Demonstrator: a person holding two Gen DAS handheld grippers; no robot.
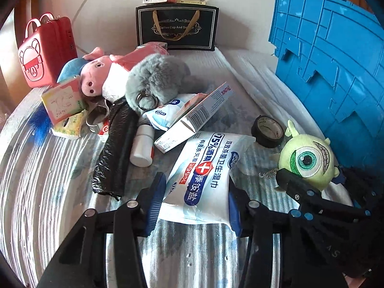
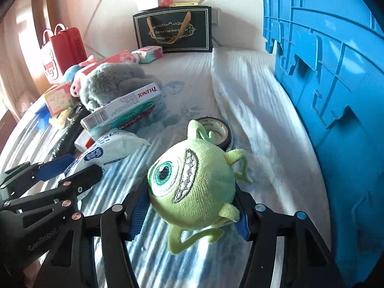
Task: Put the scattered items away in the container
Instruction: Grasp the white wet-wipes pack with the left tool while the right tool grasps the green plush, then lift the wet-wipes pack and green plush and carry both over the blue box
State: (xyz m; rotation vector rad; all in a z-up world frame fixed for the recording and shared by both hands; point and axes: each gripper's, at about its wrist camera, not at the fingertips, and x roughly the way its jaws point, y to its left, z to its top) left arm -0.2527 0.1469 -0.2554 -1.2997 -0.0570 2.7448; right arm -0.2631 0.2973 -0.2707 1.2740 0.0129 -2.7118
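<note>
A white and blue wet wipes pack (image 1: 206, 175) sits pinched between the blue pads of my left gripper (image 1: 195, 187), which is shut on its near end above the striped bedsheet. The same pack (image 2: 105, 154) and left gripper (image 2: 69, 171) show at the left edge of the right wrist view. My right gripper (image 2: 192, 201) is shut on a green one-eyed plush (image 2: 192, 182), held off the sheet. In the left wrist view that plush (image 1: 308, 160) hangs at the right. The blue plastic container (image 2: 336, 96) stands along the right side.
A black tape roll (image 1: 267, 130) lies beside the container (image 1: 331, 60). A pile to the left holds a Tylenol box (image 1: 192, 117), white bottle (image 1: 142, 146), black roll (image 1: 115, 151), grey fluffy keychain (image 1: 153, 79), pink pig plush (image 1: 96, 76) and tissue packs (image 1: 63, 100). A red bag (image 1: 45, 50) and black gift bag (image 1: 177, 28) stand behind.
</note>
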